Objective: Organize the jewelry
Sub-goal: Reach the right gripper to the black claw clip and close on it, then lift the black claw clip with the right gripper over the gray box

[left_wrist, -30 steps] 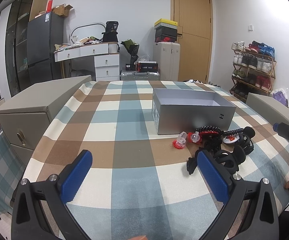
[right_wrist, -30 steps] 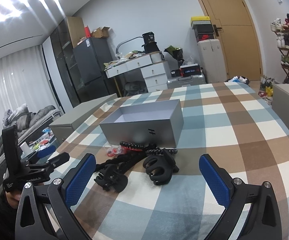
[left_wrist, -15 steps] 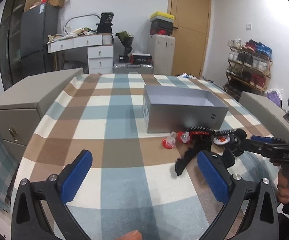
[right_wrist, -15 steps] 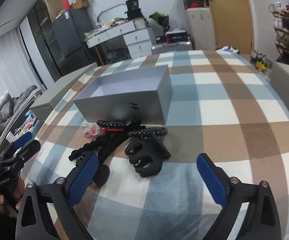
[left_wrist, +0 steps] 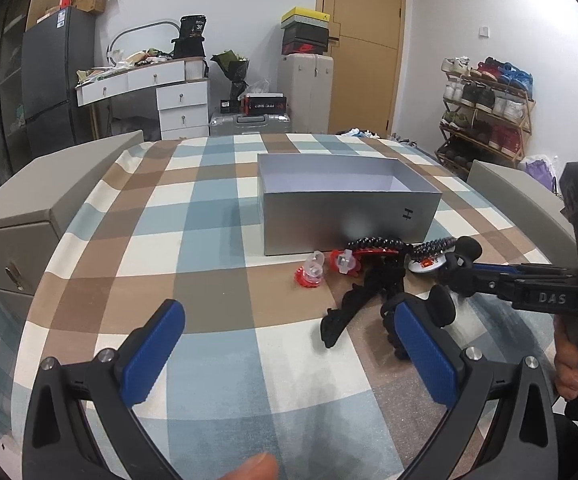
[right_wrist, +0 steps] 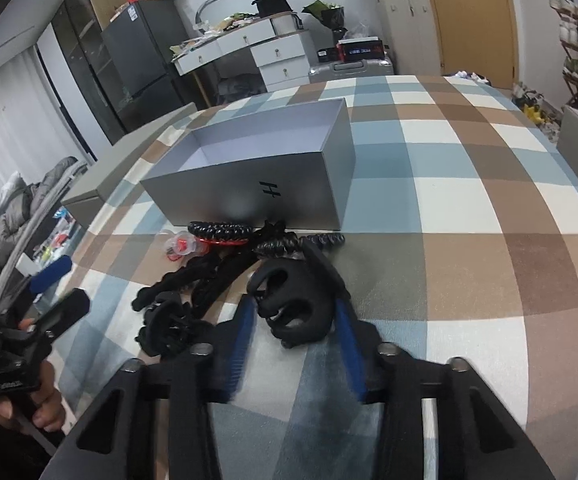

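Jaws of the right gripper [right_wrist: 295, 330] are closing around a black clip [right_wrist: 291, 304]; pinching squarely should be sparing tangled beads [right_wrist: 219, 230]. Left gripper [left_wrist: 289, 350] is hanging spread.

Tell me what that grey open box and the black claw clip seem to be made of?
The grey open box looks like matte cardboard: thin, straight walls, a pale lining, a printed mark. The black claw clip between the right gripper's pads looks like matte plastic, with smooth moulded curves.

a wooden door [left_wrist: 363, 46], a shoe rack [left_wrist: 485, 108], a white dresser [left_wrist: 169, 96], a dark fridge [left_wrist: 49, 80] and a pale suitcase [left_wrist: 305, 92] line the room.
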A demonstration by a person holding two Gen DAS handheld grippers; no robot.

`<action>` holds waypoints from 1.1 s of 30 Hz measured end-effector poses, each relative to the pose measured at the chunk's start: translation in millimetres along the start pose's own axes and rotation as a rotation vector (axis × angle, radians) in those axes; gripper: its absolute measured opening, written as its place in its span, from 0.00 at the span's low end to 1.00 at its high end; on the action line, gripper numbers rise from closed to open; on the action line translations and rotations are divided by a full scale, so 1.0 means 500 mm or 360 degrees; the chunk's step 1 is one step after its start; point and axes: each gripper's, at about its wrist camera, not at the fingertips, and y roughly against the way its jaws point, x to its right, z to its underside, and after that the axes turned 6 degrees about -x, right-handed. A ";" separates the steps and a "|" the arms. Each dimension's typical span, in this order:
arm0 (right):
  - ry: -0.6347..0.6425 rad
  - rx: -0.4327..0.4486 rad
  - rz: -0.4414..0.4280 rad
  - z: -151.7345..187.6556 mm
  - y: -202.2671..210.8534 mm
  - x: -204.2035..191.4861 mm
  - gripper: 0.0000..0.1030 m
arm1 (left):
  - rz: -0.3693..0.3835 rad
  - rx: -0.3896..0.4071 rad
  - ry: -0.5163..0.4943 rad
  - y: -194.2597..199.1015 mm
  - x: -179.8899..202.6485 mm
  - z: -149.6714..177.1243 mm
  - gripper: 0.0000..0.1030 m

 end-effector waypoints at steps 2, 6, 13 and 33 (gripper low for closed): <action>-0.0002 0.0041 -0.0040 0.008 0.016 0.002 0.37 | 0.0010 -0.0016 -0.0022 -0.002 0.010 0.001 0.99; -0.0017 0.0139 -0.0114 0.020 0.044 0.004 0.37 | 0.0056 -0.0062 -0.0083 -0.009 0.032 0.000 0.99; -0.0042 0.0345 -0.0196 0.034 0.087 0.012 0.37 | 0.0178 -0.0144 -0.0165 -0.018 0.075 -0.006 0.98; -0.0076 0.0376 -0.0278 0.045 0.100 0.031 0.37 | 0.0373 -0.0306 -0.0144 -0.032 0.107 0.000 0.39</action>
